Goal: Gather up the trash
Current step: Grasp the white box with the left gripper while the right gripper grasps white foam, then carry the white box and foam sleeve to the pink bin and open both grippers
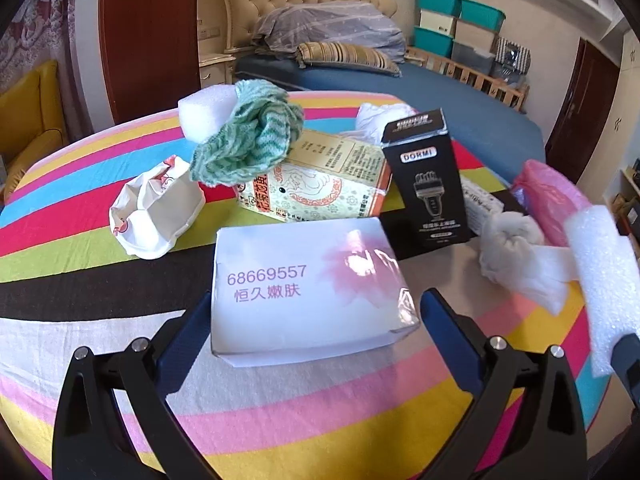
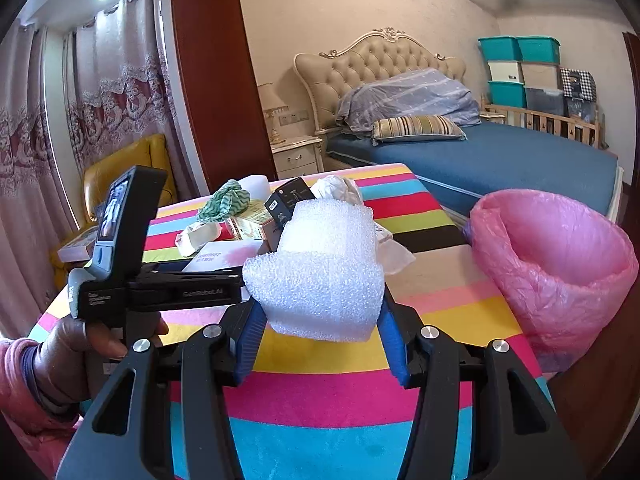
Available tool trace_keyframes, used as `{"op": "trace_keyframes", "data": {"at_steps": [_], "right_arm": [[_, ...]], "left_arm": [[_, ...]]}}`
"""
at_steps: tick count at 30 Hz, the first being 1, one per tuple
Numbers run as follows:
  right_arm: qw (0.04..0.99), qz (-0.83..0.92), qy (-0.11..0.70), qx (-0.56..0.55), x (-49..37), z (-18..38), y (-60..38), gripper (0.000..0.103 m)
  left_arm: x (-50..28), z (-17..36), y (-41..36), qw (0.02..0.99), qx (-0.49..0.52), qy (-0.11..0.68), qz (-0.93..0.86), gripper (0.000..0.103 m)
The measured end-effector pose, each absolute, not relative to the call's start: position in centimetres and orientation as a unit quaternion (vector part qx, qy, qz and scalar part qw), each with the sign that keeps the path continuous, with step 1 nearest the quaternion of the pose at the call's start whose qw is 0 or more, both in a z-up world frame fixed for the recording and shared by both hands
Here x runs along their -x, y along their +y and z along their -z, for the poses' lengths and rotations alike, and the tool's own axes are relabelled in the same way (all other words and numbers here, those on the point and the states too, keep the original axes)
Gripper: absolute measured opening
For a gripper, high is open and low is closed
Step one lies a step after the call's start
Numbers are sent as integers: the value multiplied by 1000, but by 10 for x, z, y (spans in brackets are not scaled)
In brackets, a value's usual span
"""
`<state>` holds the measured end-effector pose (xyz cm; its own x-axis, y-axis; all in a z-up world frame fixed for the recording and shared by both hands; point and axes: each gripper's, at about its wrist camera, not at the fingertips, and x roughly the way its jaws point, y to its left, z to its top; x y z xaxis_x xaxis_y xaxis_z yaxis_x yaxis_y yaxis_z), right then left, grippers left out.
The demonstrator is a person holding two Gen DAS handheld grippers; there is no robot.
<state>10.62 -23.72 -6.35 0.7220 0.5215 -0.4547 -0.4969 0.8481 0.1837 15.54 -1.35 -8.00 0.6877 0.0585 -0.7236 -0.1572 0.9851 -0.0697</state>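
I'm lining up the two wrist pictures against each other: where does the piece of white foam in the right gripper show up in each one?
Left wrist view: the white foam is at the far right edge, beside the pink trash bag.
Right wrist view: the foam is at the centre, clamped in the right gripper.
Shared landmark: the black box standing on the striped table.

Rainbow-striped tablecloth [image 1: 100, 184], pink bag [image 2: 560, 264], white foam [image 2: 320, 280]

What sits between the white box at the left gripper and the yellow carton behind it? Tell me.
Nothing: in the left wrist view only bare striped tablecloth separates the white box from the yellow carton.
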Motion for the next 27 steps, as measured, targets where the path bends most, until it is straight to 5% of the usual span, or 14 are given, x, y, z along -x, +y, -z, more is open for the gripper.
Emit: {"op": "trace_keyframes", "data": {"at_steps": [27], "right_arm": [[939, -266, 218, -13, -95, 44, -232, 49]], "left_arm": [[-68, 30, -9, 973, 55, 226, -14, 91]]}}
